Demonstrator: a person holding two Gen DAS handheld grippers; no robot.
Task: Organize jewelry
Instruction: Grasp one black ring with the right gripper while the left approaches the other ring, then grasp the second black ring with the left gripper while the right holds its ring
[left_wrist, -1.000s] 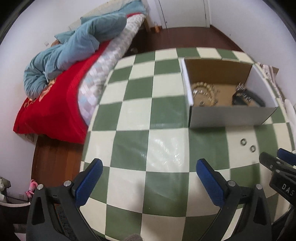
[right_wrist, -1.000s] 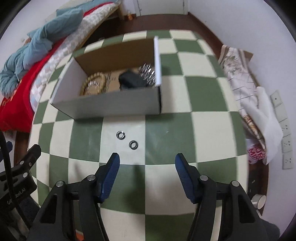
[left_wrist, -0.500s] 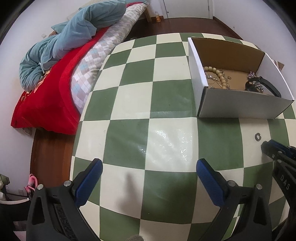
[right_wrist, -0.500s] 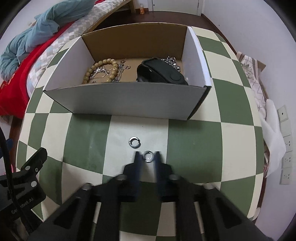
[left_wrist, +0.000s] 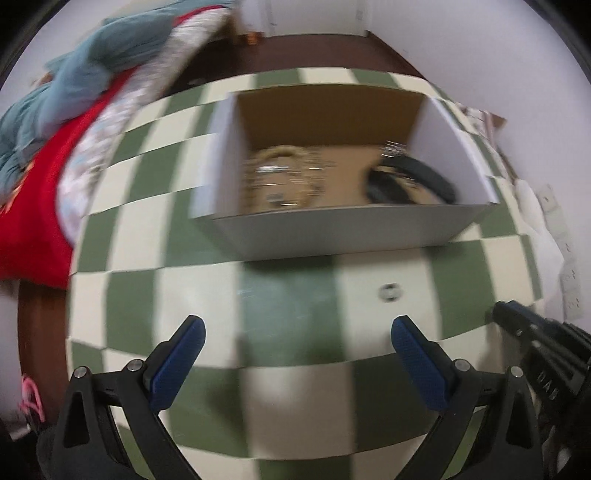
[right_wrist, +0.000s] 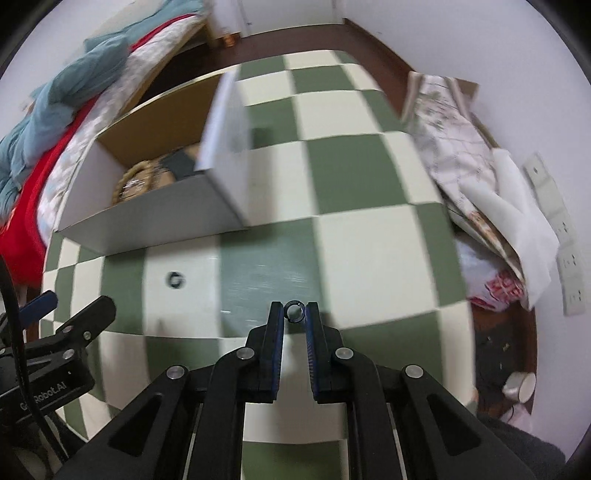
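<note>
My right gripper (right_wrist: 294, 313) is shut on a small silver ring (right_wrist: 294, 311) and holds it above the checked table (right_wrist: 369, 177). A second ring (right_wrist: 175, 279) lies on a cream square to the left; it also shows in the left wrist view (left_wrist: 390, 291). The white cardboard box (left_wrist: 332, 229) holds a bead bracelet (left_wrist: 280, 173), chains and a black item (left_wrist: 410, 181). The box (right_wrist: 147, 218) stands far left of my right gripper. My left gripper (left_wrist: 295, 354) is open and empty, in front of the box.
A bed with a red cover and blue blanket (left_wrist: 55, 103) lies left of the table. Folded cloths and bags (right_wrist: 480, 177) sit off the table's right edge by the wall. My right gripper's body (left_wrist: 546, 354) shows at the right of the left wrist view.
My right gripper has closed on one ring, lifted it and swung to the right. The left gripper has turned toward the box. One ring is left on the table.
</note>
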